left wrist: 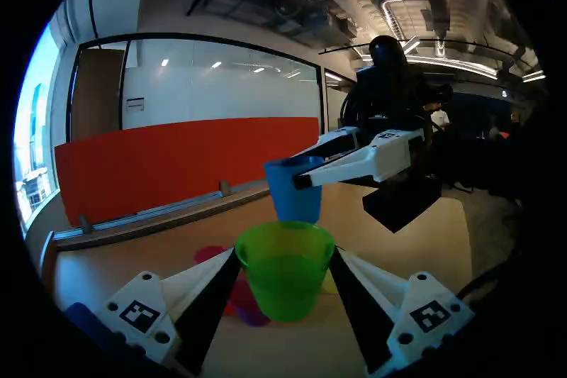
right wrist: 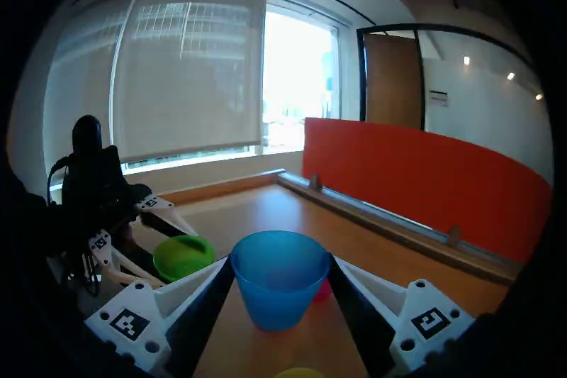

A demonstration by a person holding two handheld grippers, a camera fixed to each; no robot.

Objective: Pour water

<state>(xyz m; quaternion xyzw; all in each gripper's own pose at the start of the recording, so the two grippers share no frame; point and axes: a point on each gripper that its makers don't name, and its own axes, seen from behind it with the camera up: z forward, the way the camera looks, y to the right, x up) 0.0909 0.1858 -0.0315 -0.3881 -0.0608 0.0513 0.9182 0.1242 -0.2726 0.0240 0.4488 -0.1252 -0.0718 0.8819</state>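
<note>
A green cup (left wrist: 285,275) sits upright between the fingers of my left gripper (left wrist: 283,286), which is shut on it above the wooden table (left wrist: 163,250). Beyond it, my right gripper (left wrist: 312,169) holds a blue cup (left wrist: 294,190) a little higher and farther off. In the right gripper view the blue cup (right wrist: 280,277) is upright and pressed between the fingers of my right gripper (right wrist: 280,293). To its left the other gripper (right wrist: 159,243) carries the green cup (right wrist: 183,256). I cannot tell whether either cup holds water.
Flat coloured discs (left wrist: 244,300) lie on the table under the green cup; a red one (right wrist: 322,291) and a yellow one (right wrist: 299,373) show near the blue cup. An orange divider panel (left wrist: 184,162) runs along the table's far edge. Bright windows (right wrist: 298,80) stand behind.
</note>
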